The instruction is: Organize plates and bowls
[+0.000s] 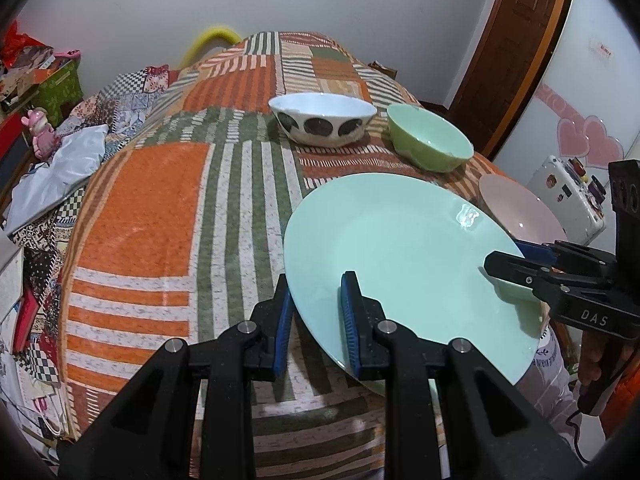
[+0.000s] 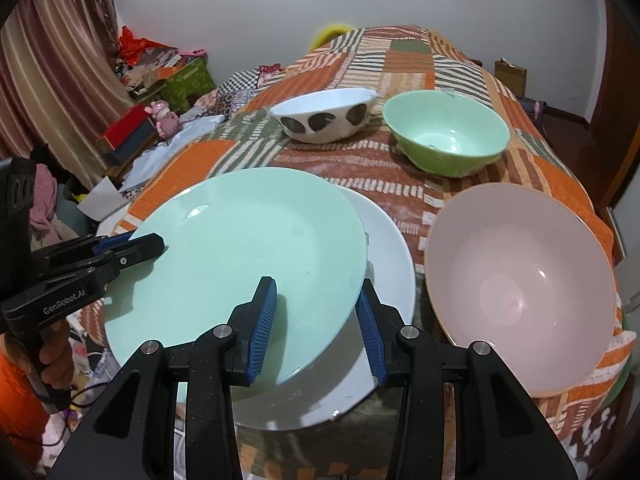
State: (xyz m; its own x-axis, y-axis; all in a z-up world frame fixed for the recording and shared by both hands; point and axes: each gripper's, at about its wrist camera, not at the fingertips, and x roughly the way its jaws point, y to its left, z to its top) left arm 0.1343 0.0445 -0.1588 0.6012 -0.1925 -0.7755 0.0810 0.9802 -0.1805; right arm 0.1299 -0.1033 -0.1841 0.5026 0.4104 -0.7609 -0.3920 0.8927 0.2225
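Mint-green plate (image 2: 248, 248), white plate (image 2: 384, 264), pink bowl (image 2: 520, 292), green bowl (image 2: 446, 136), black-spotted white bowl (image 2: 324, 114), orange-striped patchwork cloth (image 1: 160, 220)

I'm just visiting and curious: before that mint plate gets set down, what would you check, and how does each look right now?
1. Left gripper clamped on the mint plate rim: ok.
2. Right gripper clamped on the opposite rim: ok.
3. Mint plate over the white plate: ok, though offset to its left.
4. White plate's top bare: cannot tell, mostly hidden.
5. Pink bowl apart from the mint plate: ok.
6. Mint plate touching the white plate: cannot tell.
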